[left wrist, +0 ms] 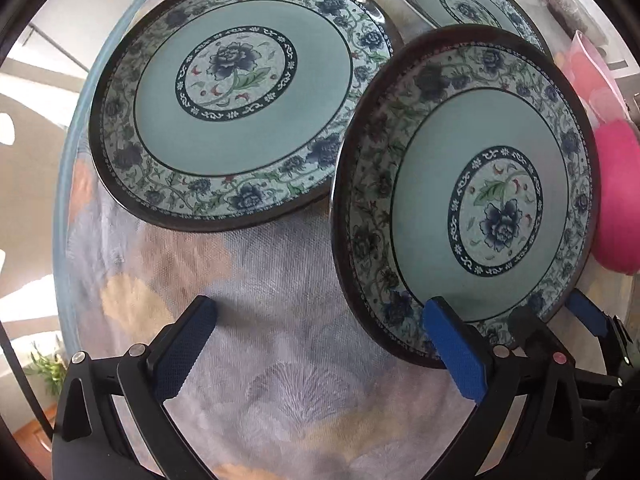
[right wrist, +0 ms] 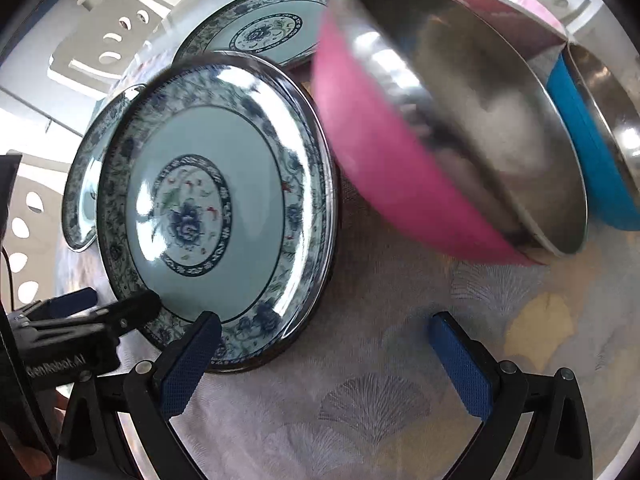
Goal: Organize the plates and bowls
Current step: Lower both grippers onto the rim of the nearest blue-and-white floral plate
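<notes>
Tablecloth (left wrist: 280, 280): covered the table and carried every dish.
Pink bowl (right wrist: 380, 168): sat tipped toward the table's right side, just beside the tilted plate, with a blue bowl (right wrist: 580, 140) behind it.
Flat plate (left wrist: 240, 100): lay face up near the table's left edge, probably the stacking spot.
Tilted plate (left wrist: 460, 184): stood mid-table between the two grippers, its lower rim at the cloth. Being round, it had no long axis. Its painted face pointed up and left, toward the flat plate.
Left gripper (left wrist: 320, 306): jaws gaped wide and held nothing. The plate lay to their right, and the right finger overlapped its rim. Whether they touched was unclear.
Right gripper (right wrist: 326, 322): jaws were equally wide and empty. The plate lay to their left, at the left finger.
Nearer hand: neither, by appearance. Each had one finger at the rim.
</notes>
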The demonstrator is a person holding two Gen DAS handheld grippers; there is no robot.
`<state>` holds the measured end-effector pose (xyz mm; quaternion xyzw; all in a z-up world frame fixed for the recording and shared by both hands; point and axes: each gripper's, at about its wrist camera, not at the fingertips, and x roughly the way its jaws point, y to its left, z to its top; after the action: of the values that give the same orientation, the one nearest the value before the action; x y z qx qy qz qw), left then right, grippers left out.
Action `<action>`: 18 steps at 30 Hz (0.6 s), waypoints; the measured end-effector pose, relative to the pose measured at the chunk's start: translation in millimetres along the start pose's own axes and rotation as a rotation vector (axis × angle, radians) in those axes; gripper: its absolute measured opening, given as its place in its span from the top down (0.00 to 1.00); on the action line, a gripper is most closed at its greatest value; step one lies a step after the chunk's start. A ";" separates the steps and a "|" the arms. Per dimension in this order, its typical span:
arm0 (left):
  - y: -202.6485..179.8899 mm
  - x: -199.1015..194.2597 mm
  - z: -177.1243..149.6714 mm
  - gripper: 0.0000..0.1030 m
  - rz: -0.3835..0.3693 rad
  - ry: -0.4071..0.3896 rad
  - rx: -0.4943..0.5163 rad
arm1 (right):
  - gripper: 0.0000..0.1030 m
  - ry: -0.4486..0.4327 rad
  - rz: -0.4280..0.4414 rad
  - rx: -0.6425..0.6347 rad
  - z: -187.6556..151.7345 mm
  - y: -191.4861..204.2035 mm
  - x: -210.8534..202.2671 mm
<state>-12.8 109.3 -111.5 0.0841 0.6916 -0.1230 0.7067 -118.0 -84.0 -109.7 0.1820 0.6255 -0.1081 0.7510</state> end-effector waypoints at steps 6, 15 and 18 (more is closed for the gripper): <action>5.7 -5.9 -16.1 0.00 -0.019 -0.105 -0.046 | 0.00 -0.174 -0.057 -0.012 -27.1 7.0 -3.4; 24.4 -10.6 -20.8 0.00 -0.013 -0.103 -0.049 | 0.07 -0.163 -0.078 -0.057 -11.7 10.6 -2.3; 21.6 -12.9 -19.0 0.01 -0.009 -0.116 -0.006 | 0.18 -0.173 -0.056 -0.090 -5.7 13.2 -4.8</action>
<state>-24.9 136.1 -100.3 0.0716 0.6503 -0.1290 0.7452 -119.0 -69.9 -104.1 0.1204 0.5673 -0.1160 0.8064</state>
